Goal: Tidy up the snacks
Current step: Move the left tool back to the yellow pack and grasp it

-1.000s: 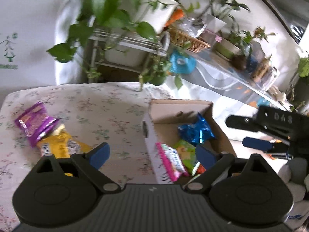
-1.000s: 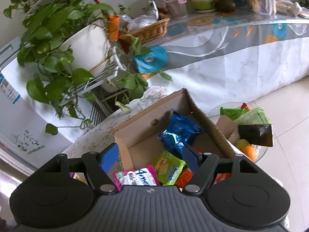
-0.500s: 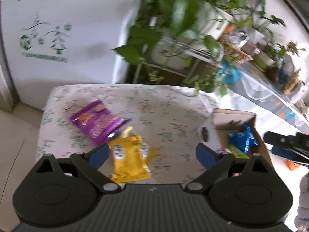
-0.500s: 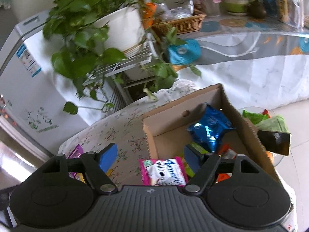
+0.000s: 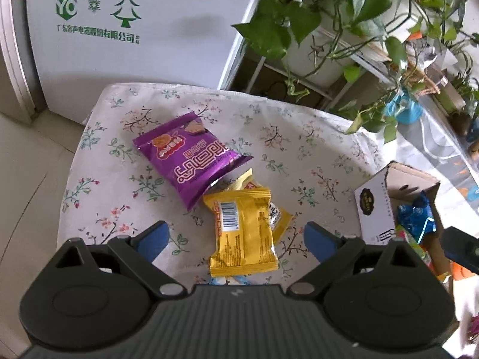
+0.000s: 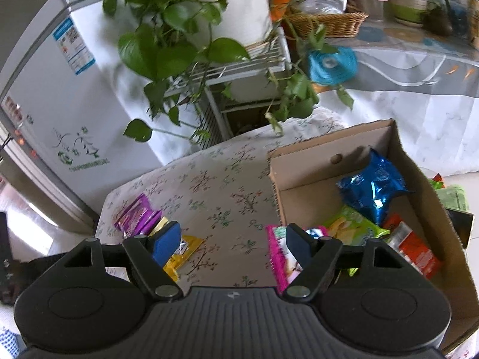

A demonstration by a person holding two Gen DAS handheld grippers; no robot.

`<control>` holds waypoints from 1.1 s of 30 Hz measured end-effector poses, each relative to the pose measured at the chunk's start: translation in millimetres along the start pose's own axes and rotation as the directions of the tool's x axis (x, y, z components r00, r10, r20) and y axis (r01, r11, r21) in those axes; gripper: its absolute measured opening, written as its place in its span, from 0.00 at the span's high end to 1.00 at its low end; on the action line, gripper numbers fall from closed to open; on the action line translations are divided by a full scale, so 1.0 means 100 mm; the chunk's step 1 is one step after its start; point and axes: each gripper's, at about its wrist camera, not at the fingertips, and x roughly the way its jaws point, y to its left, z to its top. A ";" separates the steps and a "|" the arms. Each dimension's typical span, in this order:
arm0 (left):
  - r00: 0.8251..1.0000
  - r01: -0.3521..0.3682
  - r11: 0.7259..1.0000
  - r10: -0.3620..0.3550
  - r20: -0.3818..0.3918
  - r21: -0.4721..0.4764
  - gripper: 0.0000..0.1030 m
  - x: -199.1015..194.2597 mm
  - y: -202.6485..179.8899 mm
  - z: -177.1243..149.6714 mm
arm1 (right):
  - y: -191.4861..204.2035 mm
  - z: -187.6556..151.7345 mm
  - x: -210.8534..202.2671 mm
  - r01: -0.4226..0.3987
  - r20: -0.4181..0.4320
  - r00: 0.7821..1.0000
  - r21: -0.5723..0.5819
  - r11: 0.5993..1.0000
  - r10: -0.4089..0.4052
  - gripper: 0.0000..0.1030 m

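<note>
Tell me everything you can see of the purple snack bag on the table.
The purple bag is a glossy, puffed foil-look packet with crimped ends, printed with white lettering and pictures of round biscuits. It looks sealed and lies flat on the floral tablecloth, turned diagonally, print reading upside down in the left wrist view. Its near corner overlaps a yellow packet. No gripper touches it. The right wrist view shows it far from the box.

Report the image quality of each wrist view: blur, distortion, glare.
Left wrist view: fisheye bending at the edges, purple packet sharp, yellow packet slightly smeared. Right wrist view: plant leaves softly blurred, glare on the blue packet.
</note>
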 end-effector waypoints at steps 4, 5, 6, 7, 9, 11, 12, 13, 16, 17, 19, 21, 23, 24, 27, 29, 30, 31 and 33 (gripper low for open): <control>1.000 0.006 1.000 -0.006 -0.011 0.023 0.07 0.13 -0.07 -0.01 | 0.06 -0.06 0.04 -0.010 -0.021 1.000 -0.019 1.000 0.010 0.20; 1.000 0.004 1.000 -0.004 -0.014 0.031 0.07 0.16 -0.08 -0.01 | 0.08 -0.07 0.05 -0.013 -0.027 1.000 -0.023 1.000 0.012 0.20; 1.000 0.001 0.999 0.000 -0.019 0.039 0.07 0.20 -0.10 -0.01 | 0.10 -0.08 0.07 -0.016 -0.035 0.999 -0.027 1.000 0.015 0.20; 1.000 -0.005 0.999 0.007 -0.022 0.046 0.07 0.23 -0.11 -0.02 | 0.12 -0.09 0.08 -0.020 -0.044 0.999 -0.032 0.999 0.019 0.20; 0.999 -0.018 0.998 0.020 -0.026 0.054 0.07 0.31 -0.12 -0.03 | 0.17 -0.12 0.12 -0.029 -0.063 0.998 -0.045 0.999 0.026 0.19; 0.999 -0.024 0.998 0.026 -0.039 0.052 0.07 0.39 -0.13 -0.04 | 0.22 -0.15 0.15 -0.038 -0.088 0.996 -0.058 0.998 0.033 0.19; 0.999 -0.030 0.998 0.032 -0.042 0.048 0.07 0.42 -0.12 -0.05 | 0.24 -0.17 0.16 -0.045 -0.100 0.994 -0.055 0.997 0.039 0.19; 0.998 -0.036 0.998 0.038 -0.042 0.044 0.07 0.45 -0.12 -0.05 | 0.24 -0.18 0.18 -0.051 -0.109 0.993 -0.048 0.998 0.045 0.19; 0.997 -0.060 0.997 0.062 -0.043 0.044 0.07 0.53 -0.11 -0.06 | 0.28 -0.22 0.21 -0.051 -0.128 0.991 -0.044 0.998 0.045 0.19; 0.997 -0.067 0.997 0.068 -0.041 0.046 0.08 0.55 -0.11 -0.07 | 0.28 -0.23 0.21 -0.048 -0.128 0.991 -0.048 0.998 0.042 0.19; 0.996 -0.076 0.996 0.078 -0.040 0.049 0.12 0.59 -0.11 -0.07 | 0.29 -0.23 0.22 -0.044 -0.130 0.991 -0.046 0.998 0.037 0.19; 0.996 -0.075 0.996 0.077 -0.052 0.040 0.17 0.61 -0.08 -0.08 | 0.31 -0.23 0.24 -0.040 -0.135 0.990 -0.037 0.999 0.034 0.19; 0.996 -0.076 0.996 0.077 -0.037 0.039 0.22 0.59 -0.07 -0.08 | 0.32 -0.24 0.27 -0.041 -0.144 0.989 -0.034 0.999 0.035 0.19; 0.996 -0.076 0.996 0.078 -0.035 0.046 0.29 0.58 -0.06 -0.08 | 0.32 -0.24 0.28 -0.039 -0.146 0.989 -0.032 0.999 0.034 0.19; 0.997 -0.057 0.998 0.058 -0.042 0.028 0.50 0.53 0.02 -0.05 | 0.36 -0.26 0.33 -0.033 -0.159 0.987 -0.030 0.999 0.028 0.19; 0.998 -0.036 0.999 0.035 -0.049 -0.022 0.50 0.49 0.12 -0.02 | 0.39 -0.29 0.37 -0.028 -0.172 0.985 -0.029 0.999 0.023 0.19; 0.998 -0.034 0.999 0.033 -0.049 -0.036 0.50 0.47 0.16 -0.02 | 0.40 -0.31 0.40 -0.025 -0.180 0.983 -0.029 0.999 0.019 0.19; 0.998 -0.036 0.998 0.034 -0.049 -0.043 0.51 0.45 0.20 -0.01 | 0.42 -0.33 0.43 -0.022 -0.191 0.981 -0.029 0.999 0.016 0.19; 0.998 -0.033 0.998 0.031 -0.049 -0.050 0.51 0.40 0.25 0.01 | 0.46 -0.37 0.50 -0.021 -0.214 0.977 -0.030 0.999 0.014 0.19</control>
